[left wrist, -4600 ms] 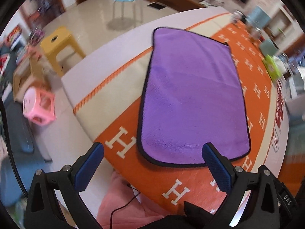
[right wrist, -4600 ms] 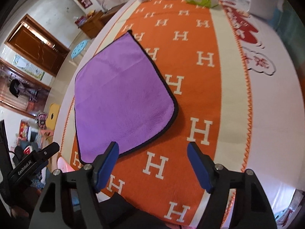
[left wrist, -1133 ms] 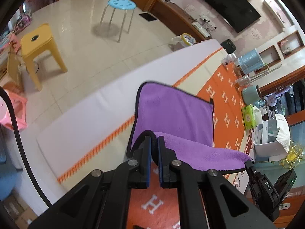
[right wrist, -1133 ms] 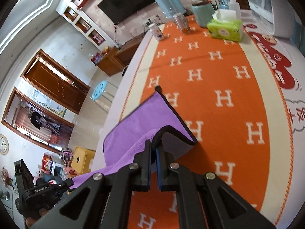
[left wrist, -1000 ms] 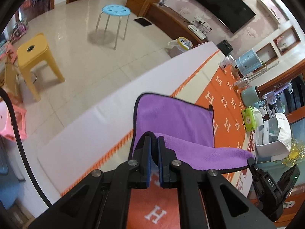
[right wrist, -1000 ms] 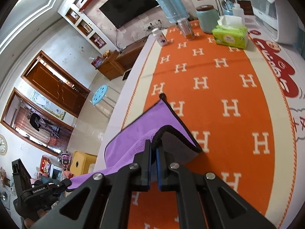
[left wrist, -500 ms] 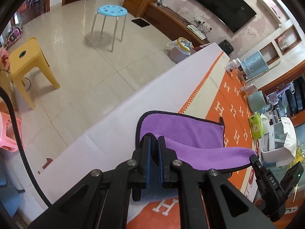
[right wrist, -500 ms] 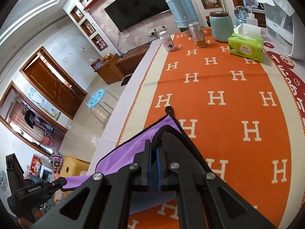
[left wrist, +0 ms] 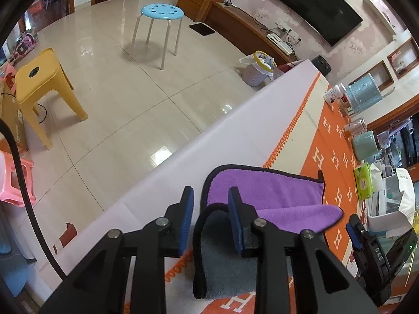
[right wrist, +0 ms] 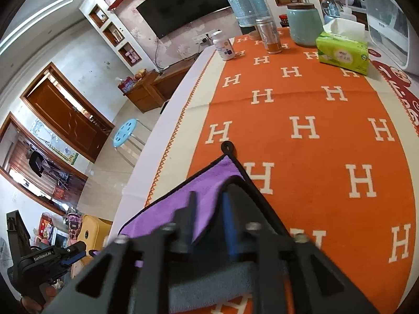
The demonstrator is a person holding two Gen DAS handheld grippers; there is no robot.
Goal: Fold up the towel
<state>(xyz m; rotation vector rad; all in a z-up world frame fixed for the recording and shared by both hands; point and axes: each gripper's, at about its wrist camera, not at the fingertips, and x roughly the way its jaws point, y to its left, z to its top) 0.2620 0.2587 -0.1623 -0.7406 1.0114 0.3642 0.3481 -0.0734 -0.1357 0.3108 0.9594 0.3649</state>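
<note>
On the orange tablecloth (right wrist: pixel 314 110), the towel (left wrist: pixel 264 192) lies folded in half. Left gripper (left wrist: pixel 210 216) and right gripper (right wrist: pixel 208 217) stand apart, releasing the corners. Next: regrip for the second fold.

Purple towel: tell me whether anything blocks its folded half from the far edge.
Nothing visible does. The purple towel lies folded on the orange cloth, its far strip bare. Both the left gripper and right gripper are open over it.
</note>
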